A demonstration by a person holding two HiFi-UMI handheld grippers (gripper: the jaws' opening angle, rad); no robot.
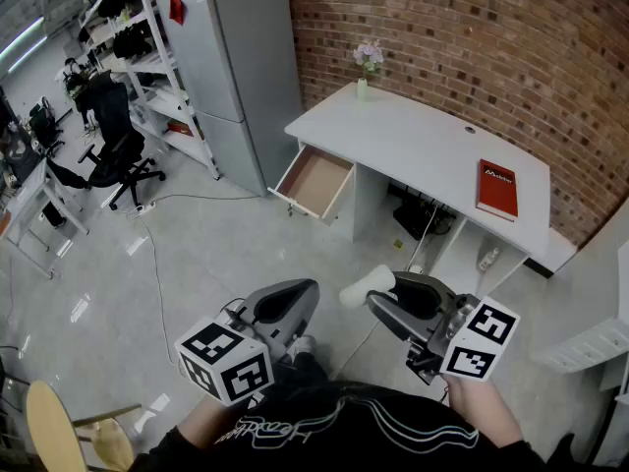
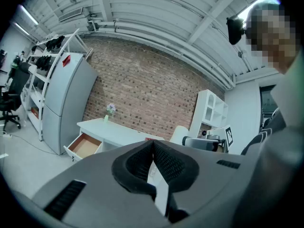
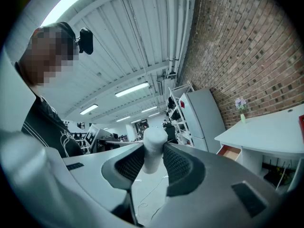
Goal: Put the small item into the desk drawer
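Observation:
The small item is a white cylinder (image 1: 366, 286), and my right gripper (image 1: 379, 299) is shut on it, holding it roughly level in front of the person. In the right gripper view the cylinder (image 3: 154, 146) stands between the two mesh pads of that gripper (image 3: 153, 159). My left gripper (image 1: 298, 295) hovers beside it on the left, shut with nothing in it; its pads meet at the tip (image 2: 153, 146). The white desk (image 1: 423, 141) stands ahead against the brick wall. Its drawer (image 1: 314, 181) at the left end is pulled open, with a bare wooden bottom.
On the desk lie a red book (image 1: 497, 187) and a small vase of flowers (image 1: 366, 65). A grey fridge (image 1: 236, 67) stands left of the desk, then shelving and an office chair (image 1: 116, 150). A cable (image 1: 157, 264) runs over the floor. A wooden chair (image 1: 59, 426) is at the bottom left.

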